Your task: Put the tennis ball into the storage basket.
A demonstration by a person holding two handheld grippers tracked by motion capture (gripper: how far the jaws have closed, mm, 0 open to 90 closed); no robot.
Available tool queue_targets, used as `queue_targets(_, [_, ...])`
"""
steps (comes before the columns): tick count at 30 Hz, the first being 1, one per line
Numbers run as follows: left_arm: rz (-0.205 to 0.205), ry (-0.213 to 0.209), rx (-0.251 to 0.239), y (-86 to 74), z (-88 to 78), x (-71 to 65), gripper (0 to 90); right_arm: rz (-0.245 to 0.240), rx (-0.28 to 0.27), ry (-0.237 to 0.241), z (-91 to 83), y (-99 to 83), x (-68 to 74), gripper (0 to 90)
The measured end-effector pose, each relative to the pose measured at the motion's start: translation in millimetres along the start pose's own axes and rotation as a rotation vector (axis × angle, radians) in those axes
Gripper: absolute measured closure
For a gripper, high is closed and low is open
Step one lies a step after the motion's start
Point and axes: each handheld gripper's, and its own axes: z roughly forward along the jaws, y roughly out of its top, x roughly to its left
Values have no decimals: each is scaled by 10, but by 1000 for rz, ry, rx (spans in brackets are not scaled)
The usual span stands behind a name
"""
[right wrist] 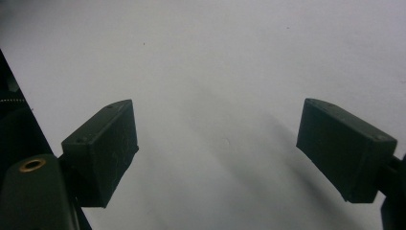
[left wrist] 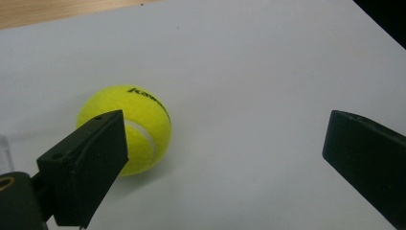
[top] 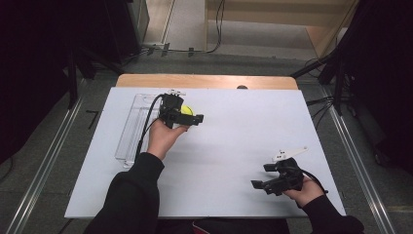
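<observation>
I note yellow-green tennis ball (left wrist: 125,128), black lettering, white seam; left gripper (left wrist: 225,158) jaws wide apart, empty, beside it. White tabletop (top: 234,141), dim room.

The tennis ball (left wrist: 129,127) is half-hidden behind 1 jaw — its printed lettering runs out of sight.

The tennis ball (left wrist: 131,125) at centre left of the left gripper view looks fuzzy, felt-covered. The white tabletop (left wrist: 249,72) looks smooth, matt. The clear tray (top: 130,127), upper left of the high view, looks like glossy plastic.
</observation>
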Motion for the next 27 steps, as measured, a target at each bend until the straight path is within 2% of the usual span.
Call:
queue_targets(3, [-7, 12, 3, 60, 20, 42, 20, 0, 5, 0, 3, 4, 3, 120])
queue_targets(6, [-34, 21, 1, 106, 50, 115, 20, -5, 6, 2, 12, 16, 9, 120])
queue_targets(10, [-48, 51, 7, 153, 113, 179, 20, -7, 8, 5, 19, 25, 13, 120])
queue_targets(14, [-63, 57, 5, 193, 170, 227, 20, -12, 8, 7, 29, 41, 18, 120])
queue_targets(16, [-84, 62, -4, 205, 191, 261, 41, -15, 9, 10, 34, 46, 24, 120])
queue_targets(18, [-73, 77, -3, 223, 213, 278, 42, -18, 10, 10, 40, 52, 32, 120])
queue_targets(24, [-95, 87, 9, 264, 271, 346, 41, -22, 10, 13, 44, 63, 45, 120])
queue_targets(27, [-86, 109, 24, 266, 316, 376, 42, -24, 9, 13, 42, 64, 53, 120])
